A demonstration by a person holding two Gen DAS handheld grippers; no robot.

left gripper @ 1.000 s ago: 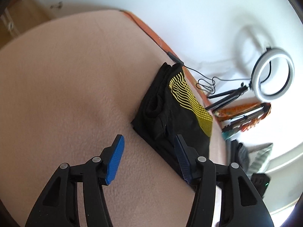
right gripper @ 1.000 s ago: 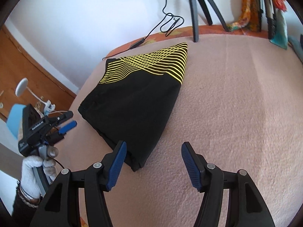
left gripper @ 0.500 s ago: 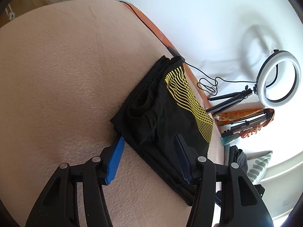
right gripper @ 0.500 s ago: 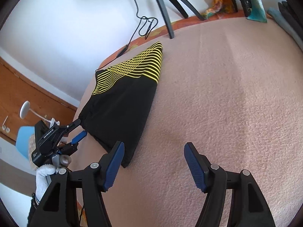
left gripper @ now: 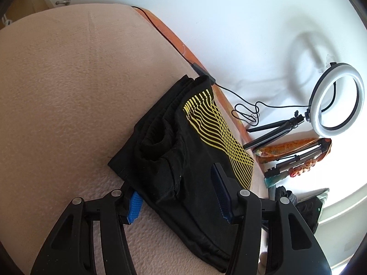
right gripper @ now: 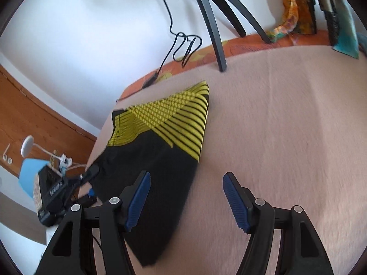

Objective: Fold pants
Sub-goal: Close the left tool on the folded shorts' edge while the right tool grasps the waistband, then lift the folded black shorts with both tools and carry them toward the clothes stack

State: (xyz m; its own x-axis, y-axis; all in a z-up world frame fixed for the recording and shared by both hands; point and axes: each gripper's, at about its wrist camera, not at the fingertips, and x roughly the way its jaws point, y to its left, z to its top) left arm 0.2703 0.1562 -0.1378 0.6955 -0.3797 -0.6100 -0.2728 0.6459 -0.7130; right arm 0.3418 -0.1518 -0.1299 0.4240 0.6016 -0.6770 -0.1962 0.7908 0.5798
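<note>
Here, my left tool (left gripper: 179, 198) gapes wide astride the near edge of the folded black-and-yellow pants (left gripper: 183, 151), one finger slipped beneath the cloth, while my right tool (right gripper: 187, 202) hangs equally agape over their far corner on the pink blanket (right gripper: 286, 126), ring light (left gripper: 337, 99) beyond.

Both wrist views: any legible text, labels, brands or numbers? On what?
White lettering on the side of the left claw's black camera body, seen in the right wrist view: too blurred to read.
Pants: yellow wavy stripes only, no text.
Ring light: no marking visible.
</note>
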